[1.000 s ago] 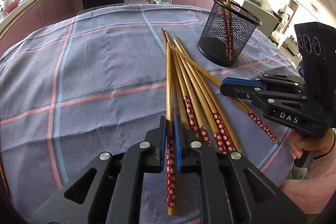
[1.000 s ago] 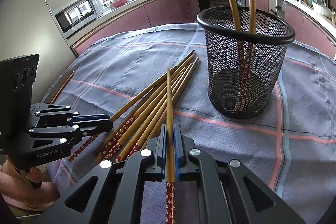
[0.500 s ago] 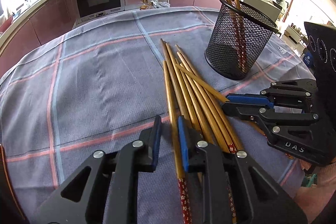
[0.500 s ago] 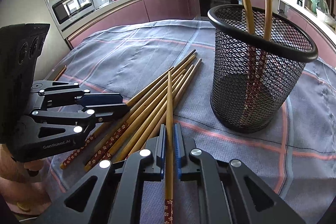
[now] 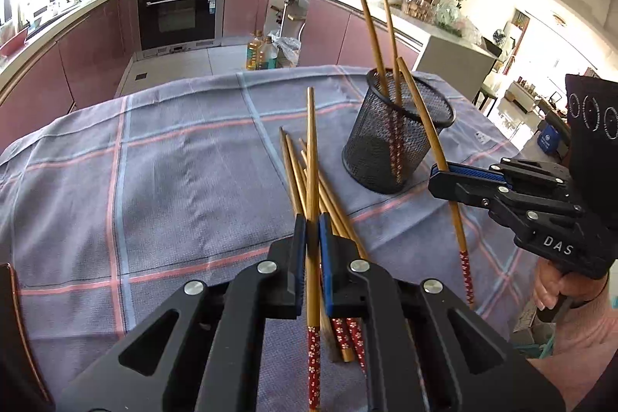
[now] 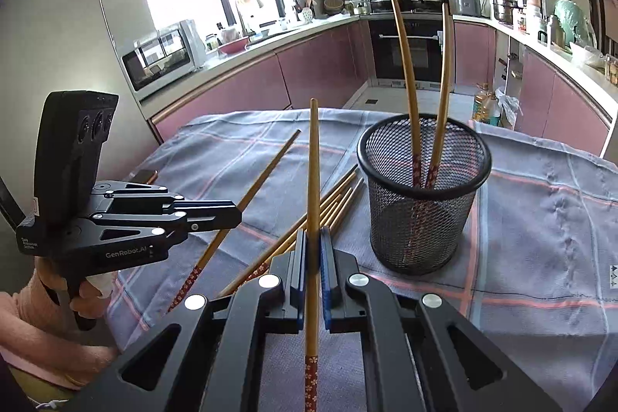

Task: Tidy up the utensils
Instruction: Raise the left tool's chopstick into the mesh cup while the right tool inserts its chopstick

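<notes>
The left gripper point(image 5: 312, 238), matte black plastic with blue ribbed pads and round silver screw heads, is clamped narrow on a single chopstick point(image 5: 311, 180): a slim, tapering bamboo rod, golden and smooth, whose thick end behind the jaws is lacquered red with small white blossoms. Its pointed tip sticks out ahead, lifted above the cloth.

The right gripper point(image 6: 313, 253), built the same way, pinches a second chopstick point(image 6: 313, 188) just as tightly, tip raised and angled up toward the kitchen. A hand point(image 5: 556, 290) in a pink knitted sleeve grips its handle.

Below and just ahead of the left jaws lies a loose bundle of chopsticks point(image 5: 299, 176), fanned flat, tips pointing away, red patterned ends nearest the tool. How many there are cannot be counted where they overlap.

Right of that bundle, ahead of the right gripper, stands a mesh cup point(image 6: 423, 203): round, black wire netting with a smooth rolled rim, upright. Inside it two chopsticks point(image 6: 405, 64) stand red end down, leaning on the wall and splaying apart at the top.

Everything rests on a tablecloth point(image 5: 174, 180), a coarse-woven grey-blue fabric crossed by pink and pale blue stripes, draping over a rounded table edge.
</notes>
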### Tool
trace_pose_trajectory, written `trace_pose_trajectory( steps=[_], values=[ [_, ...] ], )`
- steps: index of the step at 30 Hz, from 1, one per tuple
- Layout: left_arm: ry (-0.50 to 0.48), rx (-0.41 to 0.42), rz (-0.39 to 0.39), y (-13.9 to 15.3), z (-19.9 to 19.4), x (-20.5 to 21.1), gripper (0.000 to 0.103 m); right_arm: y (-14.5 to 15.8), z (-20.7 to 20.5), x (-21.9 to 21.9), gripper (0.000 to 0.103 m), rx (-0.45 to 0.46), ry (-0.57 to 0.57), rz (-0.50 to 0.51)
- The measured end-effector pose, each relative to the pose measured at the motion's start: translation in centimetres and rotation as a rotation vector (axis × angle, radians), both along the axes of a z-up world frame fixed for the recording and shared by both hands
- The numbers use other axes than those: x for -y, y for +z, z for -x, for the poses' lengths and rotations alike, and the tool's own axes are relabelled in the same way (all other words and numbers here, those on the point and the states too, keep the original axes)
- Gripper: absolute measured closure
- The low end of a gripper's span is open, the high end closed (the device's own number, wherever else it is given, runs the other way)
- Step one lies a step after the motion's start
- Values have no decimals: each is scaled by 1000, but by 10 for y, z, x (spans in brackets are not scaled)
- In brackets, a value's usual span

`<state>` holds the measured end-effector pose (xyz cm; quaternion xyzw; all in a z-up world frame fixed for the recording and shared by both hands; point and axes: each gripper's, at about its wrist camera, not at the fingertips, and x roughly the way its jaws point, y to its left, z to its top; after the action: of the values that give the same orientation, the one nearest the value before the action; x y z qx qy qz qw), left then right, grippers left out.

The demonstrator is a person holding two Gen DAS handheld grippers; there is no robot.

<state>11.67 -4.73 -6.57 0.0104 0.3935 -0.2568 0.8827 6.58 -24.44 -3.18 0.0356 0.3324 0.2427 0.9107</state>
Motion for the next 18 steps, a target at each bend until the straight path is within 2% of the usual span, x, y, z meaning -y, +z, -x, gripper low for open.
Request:
trace_pose_trajectory(
  steps=[11,18],
  values=[
    [-51,145,130,75,28,-7,95,43,11,35,97,131,-41,-59],
    [-56,218,174,104,22,9,95,72,6,47,97,208,-57,-64]
  ],
)
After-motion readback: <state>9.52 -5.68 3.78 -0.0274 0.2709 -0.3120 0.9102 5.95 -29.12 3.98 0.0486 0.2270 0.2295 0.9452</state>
